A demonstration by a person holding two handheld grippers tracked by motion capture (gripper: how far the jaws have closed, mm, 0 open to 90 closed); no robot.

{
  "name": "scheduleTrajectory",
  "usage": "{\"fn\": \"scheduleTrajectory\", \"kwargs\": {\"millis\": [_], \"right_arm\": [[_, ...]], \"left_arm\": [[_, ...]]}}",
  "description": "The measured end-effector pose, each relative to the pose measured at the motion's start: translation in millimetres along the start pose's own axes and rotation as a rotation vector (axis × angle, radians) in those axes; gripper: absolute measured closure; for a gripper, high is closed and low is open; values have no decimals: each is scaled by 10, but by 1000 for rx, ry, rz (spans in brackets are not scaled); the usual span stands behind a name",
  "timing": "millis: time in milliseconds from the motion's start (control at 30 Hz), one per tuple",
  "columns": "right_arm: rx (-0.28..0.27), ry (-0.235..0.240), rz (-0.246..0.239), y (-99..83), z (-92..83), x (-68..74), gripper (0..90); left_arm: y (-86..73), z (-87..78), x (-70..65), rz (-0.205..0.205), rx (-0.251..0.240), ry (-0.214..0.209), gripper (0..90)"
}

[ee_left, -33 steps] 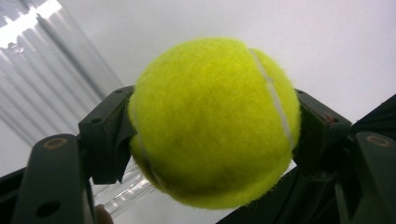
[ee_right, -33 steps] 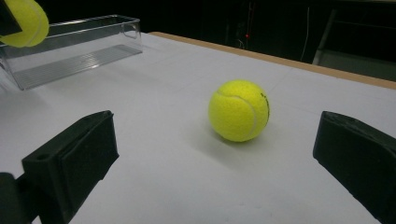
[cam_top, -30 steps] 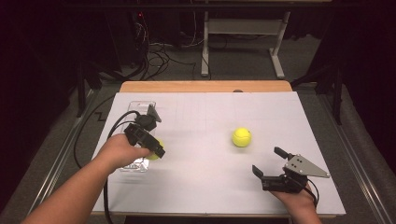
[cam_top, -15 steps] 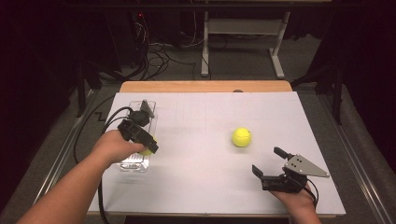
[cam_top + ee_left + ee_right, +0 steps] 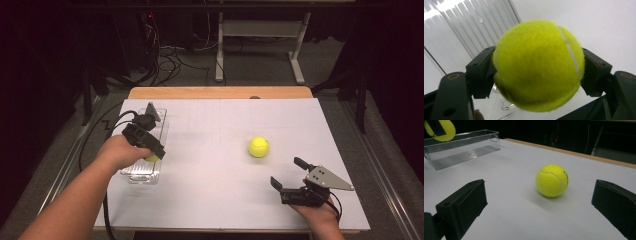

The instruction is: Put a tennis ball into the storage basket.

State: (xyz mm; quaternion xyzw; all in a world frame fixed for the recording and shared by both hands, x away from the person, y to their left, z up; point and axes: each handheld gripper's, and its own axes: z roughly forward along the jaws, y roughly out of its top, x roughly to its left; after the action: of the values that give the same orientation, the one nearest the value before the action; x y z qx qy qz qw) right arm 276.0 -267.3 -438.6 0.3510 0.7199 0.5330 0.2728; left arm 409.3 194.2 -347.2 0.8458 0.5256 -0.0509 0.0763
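My left gripper (image 5: 151,151) is shut on a yellow-green tennis ball (image 5: 537,65) and holds it just above the clear plastic bin (image 5: 140,177) at the table's left side. The bin's ribbed floor (image 5: 461,25) lies below the ball. A second tennis ball (image 5: 258,147) rests free on the white table top, right of centre. My right gripper (image 5: 286,171) sits near the front right edge, open, its jaws pointing toward that ball (image 5: 552,180) from a short way off. In the right gripper view, the held ball (image 5: 439,128) hangs over the bin (image 5: 461,147).
A white sheet (image 5: 215,200) covers the table, with a wooden strip (image 5: 220,93) along the far edge. A black cable (image 5: 95,137) trails off the left side. Behind the table are a metal frame (image 5: 257,30) and floor cables (image 5: 170,57).
The left hand has carried its ball a little to the left, from the bin's right edge to over the bin. The right hand and the free ball have not moved.
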Motion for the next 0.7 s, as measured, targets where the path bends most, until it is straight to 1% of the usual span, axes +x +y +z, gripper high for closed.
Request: {"fn": "scheduleTrajectory", "kwargs": {"millis": [67,167,400,433,500,600,700], "right_arm": [[0,1,1,3,2,6,2],[3,4,-1,2,6,9,2],[-1,7,-2,1,1,7,2],[-1,8,-2,1,1,7,2],[-2,8,0,2,0,7,2],[-4,8,-2,6,-3,6,2],[-7,9,-2,10,-4,6,2]], "left_arm": [[12,7,26,-9,-3,12,261],[35,17,57,-23,-4,16,260],[81,21,65,-29,7,12,260],[91,16,60,-26,9,18,261],[114,-13,51,-28,12,22,261],[149,-73,39,-36,-2,17,261],[189,-123,29,-33,-7,35,261]]}}
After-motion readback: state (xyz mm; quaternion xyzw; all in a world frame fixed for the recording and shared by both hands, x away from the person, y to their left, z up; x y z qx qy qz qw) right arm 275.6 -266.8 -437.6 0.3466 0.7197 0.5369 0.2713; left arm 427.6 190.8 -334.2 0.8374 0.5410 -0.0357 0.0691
